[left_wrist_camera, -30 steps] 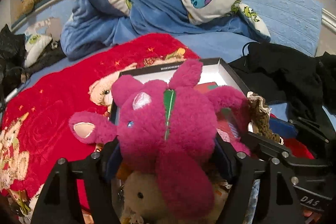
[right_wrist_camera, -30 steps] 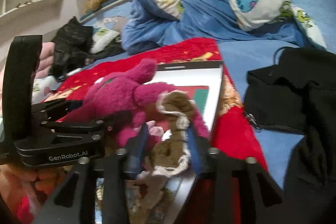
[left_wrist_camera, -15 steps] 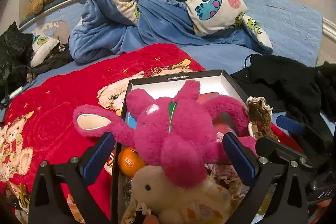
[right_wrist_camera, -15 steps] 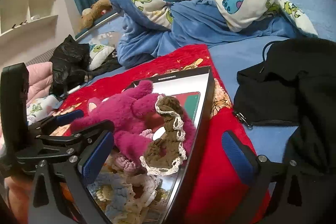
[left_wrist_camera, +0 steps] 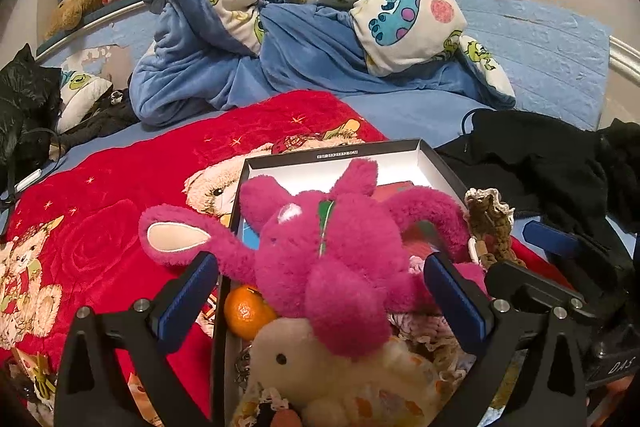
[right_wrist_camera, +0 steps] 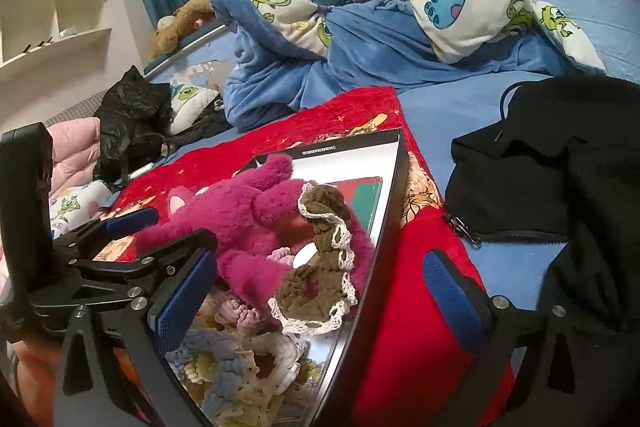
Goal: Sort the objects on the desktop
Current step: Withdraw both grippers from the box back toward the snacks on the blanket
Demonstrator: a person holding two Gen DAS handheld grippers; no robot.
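Note:
A pink plush rabbit (left_wrist_camera: 320, 251) lies on top of a full black box (left_wrist_camera: 336, 151) on a red blanket. My left gripper (left_wrist_camera: 320, 301) is open, its blue pads apart on either side of the plush and clear of it. A brown crocheted piece with a white lace edge (right_wrist_camera: 320, 267) lies draped over the plush (right_wrist_camera: 240, 223) and the box's right wall (right_wrist_camera: 380, 239). My right gripper (right_wrist_camera: 316, 301) is open just in front of it, with no pad on it. Under the plush lie a cream plush (left_wrist_camera: 320, 371), an orange (left_wrist_camera: 246, 311) and crocheted items (right_wrist_camera: 232, 359).
The red blanket (left_wrist_camera: 120, 211) covers the bed under the box. Black clothing (right_wrist_camera: 552, 167) lies to the right. A rumpled blue monster-print duvet (left_wrist_camera: 304, 27) is heaped behind. A black bag (right_wrist_camera: 128, 119) and a person's hand (right_wrist_camera: 28, 379) are at the left.
Both grippers have opened wide and let go: the left released the pink plush, the right released the brown crocheted piece. Both items now rest on the box.

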